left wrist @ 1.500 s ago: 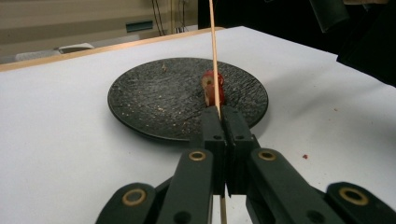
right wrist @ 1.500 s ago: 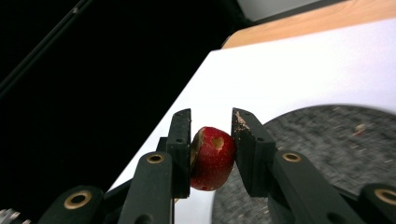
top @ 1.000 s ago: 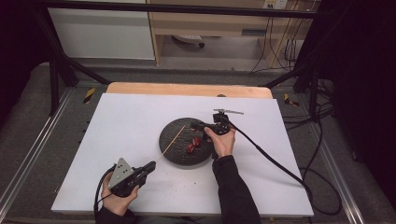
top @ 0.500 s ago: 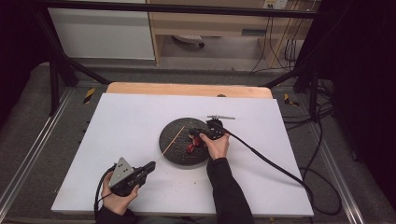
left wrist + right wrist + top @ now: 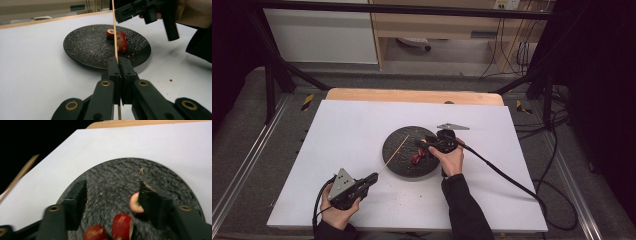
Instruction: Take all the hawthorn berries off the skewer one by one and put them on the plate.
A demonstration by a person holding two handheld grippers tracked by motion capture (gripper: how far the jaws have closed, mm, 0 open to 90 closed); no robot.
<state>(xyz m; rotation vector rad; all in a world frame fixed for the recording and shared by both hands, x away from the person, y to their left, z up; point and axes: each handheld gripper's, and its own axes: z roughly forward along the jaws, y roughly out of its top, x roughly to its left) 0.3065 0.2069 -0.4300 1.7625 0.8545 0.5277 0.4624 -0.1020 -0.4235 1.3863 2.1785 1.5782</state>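
Jaws of the left gripper (image 5: 120, 75) are pressed together on a thin wooden skewer (image 5: 114, 30); in the left gripper view we see the stick rise from between them, near the middle of the frame, straight up to the top edge. In the high view we find this gripper (image 5: 371, 179) at the lower left, held in the person's left hand (image 5: 337, 212), with the skewer (image 5: 394, 153) slanting up and right from it until its far end lies over the left part of the black plate (image 5: 397, 160).

At the centre of the high view we see the right gripper (image 5: 424, 143), held in the right hand (image 5: 452, 160), over the right part of the plate, just above the red fruit slices (image 5: 417, 157). In the right gripper view its jaws stand spread wide, one at the lower left and one at the lower right of the frame, with nothing between them but the speckled plate (image 5: 120, 177). One pale-faced slice (image 5: 135, 203) sits just beside the right-hand jaw, though with the blur we cannot tell whether they touch; two more slices (image 5: 122, 225) lie at the bottom centre.

Around all this we see the white table (image 5: 347, 130), with a wooden strip along its far edge.
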